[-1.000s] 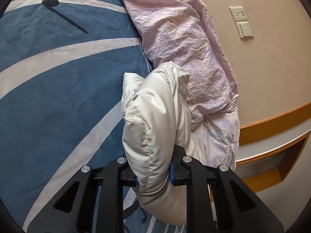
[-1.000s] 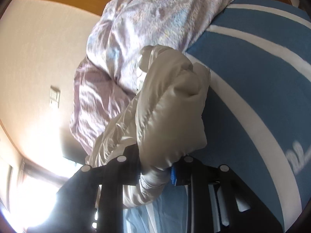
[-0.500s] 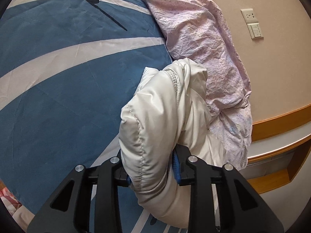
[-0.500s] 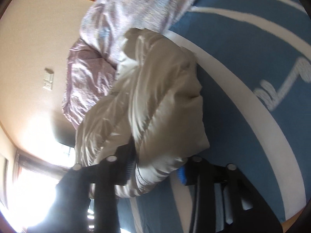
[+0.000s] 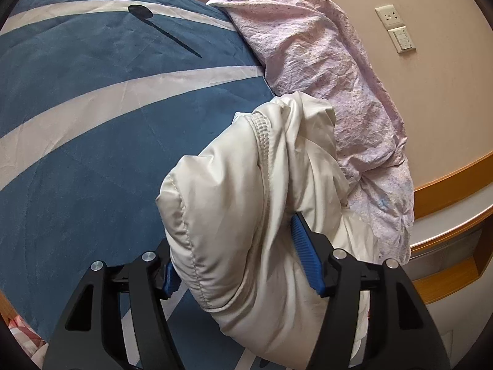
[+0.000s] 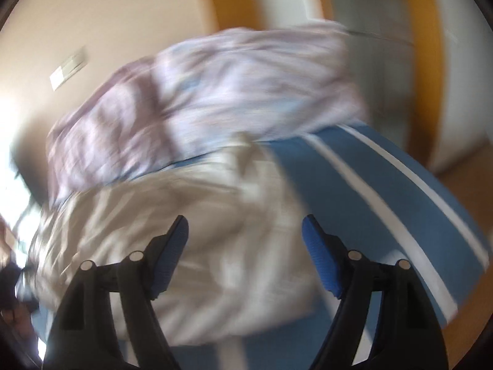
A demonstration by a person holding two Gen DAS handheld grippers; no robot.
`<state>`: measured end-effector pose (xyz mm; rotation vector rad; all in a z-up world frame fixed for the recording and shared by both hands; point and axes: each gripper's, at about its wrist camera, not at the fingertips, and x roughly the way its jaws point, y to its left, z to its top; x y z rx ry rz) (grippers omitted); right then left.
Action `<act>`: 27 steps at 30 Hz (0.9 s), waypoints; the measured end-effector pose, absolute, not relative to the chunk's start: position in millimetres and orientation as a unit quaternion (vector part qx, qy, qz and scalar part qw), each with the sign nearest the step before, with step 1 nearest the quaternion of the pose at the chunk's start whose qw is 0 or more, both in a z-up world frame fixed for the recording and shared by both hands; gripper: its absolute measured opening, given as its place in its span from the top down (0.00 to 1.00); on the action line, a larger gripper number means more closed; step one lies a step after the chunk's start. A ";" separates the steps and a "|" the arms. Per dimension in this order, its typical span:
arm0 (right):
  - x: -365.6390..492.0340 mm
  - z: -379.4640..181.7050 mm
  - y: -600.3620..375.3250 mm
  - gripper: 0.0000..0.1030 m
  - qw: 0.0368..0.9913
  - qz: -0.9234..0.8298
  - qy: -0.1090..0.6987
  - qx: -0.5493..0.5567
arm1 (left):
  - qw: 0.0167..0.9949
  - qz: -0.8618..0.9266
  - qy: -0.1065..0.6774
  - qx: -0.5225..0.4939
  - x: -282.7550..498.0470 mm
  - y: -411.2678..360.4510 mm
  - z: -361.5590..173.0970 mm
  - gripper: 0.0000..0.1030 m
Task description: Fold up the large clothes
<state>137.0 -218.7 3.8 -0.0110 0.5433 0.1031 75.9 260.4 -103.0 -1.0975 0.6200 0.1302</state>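
A puffy cream-white jacket lies bunched on the blue and white striped bedspread. In the left wrist view it bulges between the jaws of my left gripper, which stand wide apart around it. In the blurred right wrist view the jacket lies on the bedspread below my right gripper, whose jaws are wide open and hold nothing.
A crumpled pink-lilac quilt is heaped against the wall beyond the jacket; it also shows in the right wrist view. A wall socket and switch sit above a wooden ledge at the right.
Both grippers have opened. The right one let go of the jacket and pulled back and swung, blurring its view. The left jaws spread apart around the jacket fold.
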 end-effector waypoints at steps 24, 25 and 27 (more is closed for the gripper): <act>186.2 -59.0 -92.5 0.20 0.923 0.074 0.326 -0.193 | 0.806 0.080 0.280 -0.515 92.1 254.4 -105.7 0.34; 187.5 -62.8 -89.7 0.20 0.919 0.071 0.328 -0.205 | 0.809 0.080 0.278 -0.511 92.7 253.3 -104.1 0.34; 190.4 -67.7 -86.5 0.19 0.915 0.068 0.333 -0.215 | 0.815 0.081 0.272 -0.504 93.3 251.0 -100.4 0.34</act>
